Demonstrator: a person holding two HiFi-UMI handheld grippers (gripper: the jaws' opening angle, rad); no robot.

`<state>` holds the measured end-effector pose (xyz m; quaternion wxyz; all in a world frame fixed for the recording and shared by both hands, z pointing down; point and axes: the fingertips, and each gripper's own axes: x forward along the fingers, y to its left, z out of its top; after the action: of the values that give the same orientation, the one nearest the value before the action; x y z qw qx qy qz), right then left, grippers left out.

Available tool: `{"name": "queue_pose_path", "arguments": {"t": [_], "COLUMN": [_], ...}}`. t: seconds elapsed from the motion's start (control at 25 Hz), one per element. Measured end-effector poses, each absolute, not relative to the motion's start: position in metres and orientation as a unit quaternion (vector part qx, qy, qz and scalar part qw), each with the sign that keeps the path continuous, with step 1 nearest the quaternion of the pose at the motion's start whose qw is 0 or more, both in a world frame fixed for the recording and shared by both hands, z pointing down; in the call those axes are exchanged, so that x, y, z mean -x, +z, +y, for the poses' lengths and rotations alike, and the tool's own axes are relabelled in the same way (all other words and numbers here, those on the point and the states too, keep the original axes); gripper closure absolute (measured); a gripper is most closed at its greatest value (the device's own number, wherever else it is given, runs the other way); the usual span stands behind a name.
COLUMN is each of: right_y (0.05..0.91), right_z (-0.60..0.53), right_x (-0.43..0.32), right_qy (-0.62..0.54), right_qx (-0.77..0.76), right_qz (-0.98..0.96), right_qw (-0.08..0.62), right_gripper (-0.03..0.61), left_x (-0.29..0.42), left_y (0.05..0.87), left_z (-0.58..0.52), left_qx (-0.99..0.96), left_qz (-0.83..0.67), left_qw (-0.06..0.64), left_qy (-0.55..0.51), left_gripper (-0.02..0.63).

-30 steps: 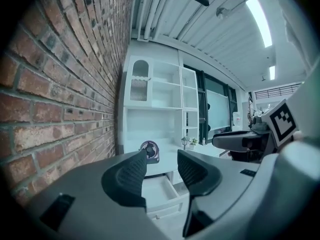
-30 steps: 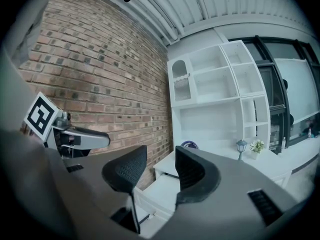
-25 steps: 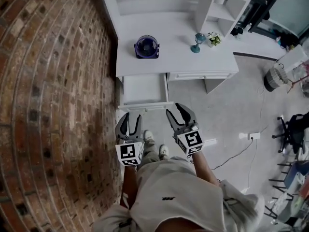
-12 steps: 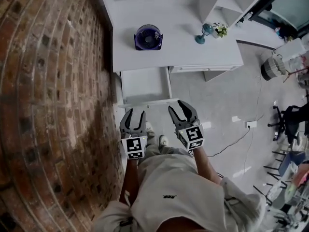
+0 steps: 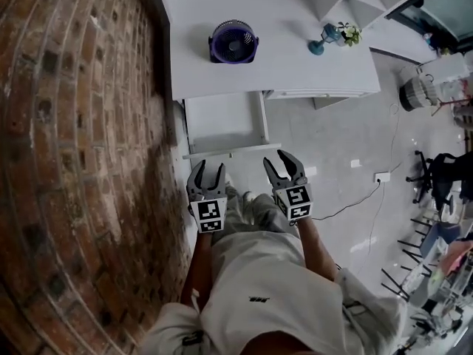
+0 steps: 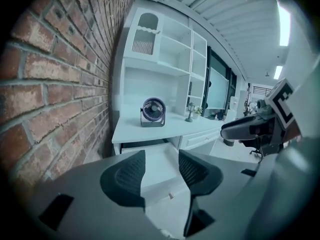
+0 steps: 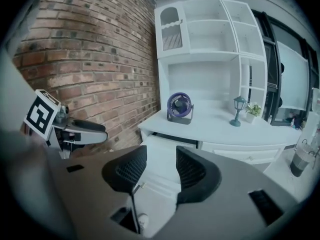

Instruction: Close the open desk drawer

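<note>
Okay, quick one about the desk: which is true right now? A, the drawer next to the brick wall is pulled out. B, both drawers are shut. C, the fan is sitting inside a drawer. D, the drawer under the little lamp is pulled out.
A: in the head view the drawer beside the brick wall juts out from the desk, while the neighbouring drawer front sits flush and the fan stands on the desktop.

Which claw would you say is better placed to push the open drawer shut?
Probably the left claw: it sits squarely before the drawer front, while the right claw hangs past its right end. Both are open and empty.
</note>
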<state>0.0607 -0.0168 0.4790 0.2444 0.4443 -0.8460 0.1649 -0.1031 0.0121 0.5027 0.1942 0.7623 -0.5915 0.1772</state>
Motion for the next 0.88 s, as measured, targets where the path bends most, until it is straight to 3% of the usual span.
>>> {"name": "queue_pose_path", "arguments": {"t": [0.88], "right_y": [0.629], "right_z": [-0.017], "right_x": [-0.077], "right_qy": [0.256], "right_qx": [-0.428], "right_qz": [-0.813], "right_qw": [0.299], "right_gripper": [0.399], "left_x": [0.113], "left_y": [0.643], "left_z": [0.012], "left_qx": [-0.688], "left_qz": [-0.627], "left_qw": [0.287], "left_qy": [0.226], "left_gripper": [0.376]}}
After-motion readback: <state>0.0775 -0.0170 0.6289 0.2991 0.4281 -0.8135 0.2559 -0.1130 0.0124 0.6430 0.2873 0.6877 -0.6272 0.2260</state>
